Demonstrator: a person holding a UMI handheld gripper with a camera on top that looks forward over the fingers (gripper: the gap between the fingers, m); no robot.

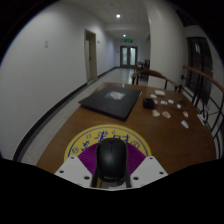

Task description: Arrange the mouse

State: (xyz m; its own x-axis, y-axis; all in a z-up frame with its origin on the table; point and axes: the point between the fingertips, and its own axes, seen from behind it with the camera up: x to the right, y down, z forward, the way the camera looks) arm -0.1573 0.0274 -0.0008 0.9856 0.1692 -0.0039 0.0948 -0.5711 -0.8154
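Note:
A black computer mouse (pixel 112 160) sits between my gripper's (pixel 112 170) two fingers, seen from behind. The purple pads (pixel 90 158) press on both of its sides, so the gripper is shut on it. Under and just ahead of the mouse lies a round yellow-rimmed mat (pixel 100 134) with print around its edge, on a brown wooden table (pixel 150 135). I cannot tell whether the mouse rests on the mat or is held just above it.
Beyond the mat lies a dark rectangular pad (pixel 112 98) with a white sheet on it. Several small white items (pixel 166 106) are scattered to the right. A wooden chair (pixel 205 88) stands at the table's right side. A corridor with doors runs behind.

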